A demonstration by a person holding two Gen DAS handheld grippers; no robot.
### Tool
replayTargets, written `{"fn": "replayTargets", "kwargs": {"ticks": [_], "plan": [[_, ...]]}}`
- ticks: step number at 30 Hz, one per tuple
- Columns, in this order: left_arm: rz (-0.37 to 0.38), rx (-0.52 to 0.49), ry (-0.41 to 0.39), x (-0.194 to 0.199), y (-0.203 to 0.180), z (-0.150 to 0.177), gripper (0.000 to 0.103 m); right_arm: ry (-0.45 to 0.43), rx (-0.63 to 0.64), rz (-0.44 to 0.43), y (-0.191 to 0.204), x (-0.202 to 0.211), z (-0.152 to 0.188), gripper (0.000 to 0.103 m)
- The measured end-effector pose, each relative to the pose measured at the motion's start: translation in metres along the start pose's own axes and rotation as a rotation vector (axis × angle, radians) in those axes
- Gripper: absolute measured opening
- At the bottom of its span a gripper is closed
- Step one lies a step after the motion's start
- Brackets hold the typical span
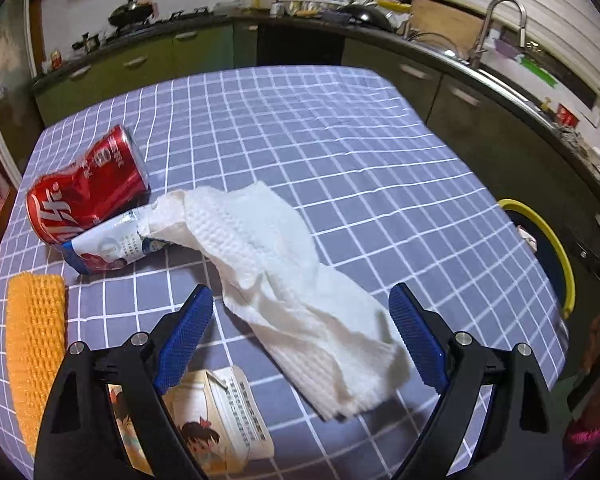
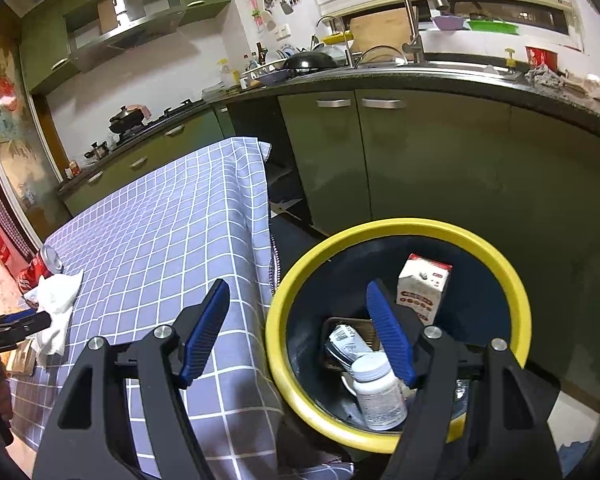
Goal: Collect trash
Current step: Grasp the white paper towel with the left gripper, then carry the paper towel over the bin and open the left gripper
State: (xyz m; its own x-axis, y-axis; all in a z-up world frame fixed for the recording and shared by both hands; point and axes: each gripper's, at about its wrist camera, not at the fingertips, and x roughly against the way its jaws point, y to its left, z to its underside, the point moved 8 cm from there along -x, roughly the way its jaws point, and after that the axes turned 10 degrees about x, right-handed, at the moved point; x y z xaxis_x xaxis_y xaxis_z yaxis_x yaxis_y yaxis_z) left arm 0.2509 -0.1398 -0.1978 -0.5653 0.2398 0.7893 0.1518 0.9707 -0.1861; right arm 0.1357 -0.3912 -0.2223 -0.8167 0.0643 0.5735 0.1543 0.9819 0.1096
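Left wrist: wide jaws astride paper towel [image 1: 300, 292].

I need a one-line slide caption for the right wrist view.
Open right claw above the yellow-rimmed bin already holding a white bottle and small carton.

The right hand-held gripper [image 2: 298, 326] hangs spread over the yellow-rimmed bin [image 2: 512, 280] holding a bottle [image 2: 380, 394].

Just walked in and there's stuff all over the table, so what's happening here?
A person with a gripper in each hand is clearing trash. The left gripper stands open around a crumpled paper towel on the checked tablecloth, beside a dented red soda can. The right gripper is open and empty over the yellow-rimmed bin, which already holds a white bottle and a small carton.
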Motion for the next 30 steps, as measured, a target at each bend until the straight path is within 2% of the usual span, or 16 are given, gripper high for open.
{"fn": "replayTargets", "kwargs": {"ticks": [4, 12, 16, 20, 23, 30], "plan": [[-0.023, 0.011, 0.029, -0.013, 0.001, 0.0, 0.086, 0.004, -0.007, -0.01, -0.001, -0.004, -0.001, 0.067], [-0.064, 0.008, 0.012, -0.023, -0.002, -0.006, 0.063, 0.011, -0.021, -0.016, -0.007, -0.006, 0.001, 0.068], [-0.072, -0.008, -0.005, -0.023, -0.006, -0.004, 0.043, 0.011, -0.026, -0.018, -0.008, -0.004, 0.003, 0.068], [-0.049, -0.03, -0.01, -0.021, -0.014, -0.003, 0.016, 0.003, -0.027, -0.022, -0.008, 0.0, 0.001, 0.068], [-0.04, -0.045, -0.024, -0.016, -0.02, -0.001, 0.012, -0.003, -0.029, -0.025, -0.007, 0.003, 0.0, 0.068], [-0.004, -0.068, -0.094, 0.02, -0.035, -0.004, 0.011, -0.01, -0.031, -0.03, -0.008, 0.006, 0.0, 0.068]]}}
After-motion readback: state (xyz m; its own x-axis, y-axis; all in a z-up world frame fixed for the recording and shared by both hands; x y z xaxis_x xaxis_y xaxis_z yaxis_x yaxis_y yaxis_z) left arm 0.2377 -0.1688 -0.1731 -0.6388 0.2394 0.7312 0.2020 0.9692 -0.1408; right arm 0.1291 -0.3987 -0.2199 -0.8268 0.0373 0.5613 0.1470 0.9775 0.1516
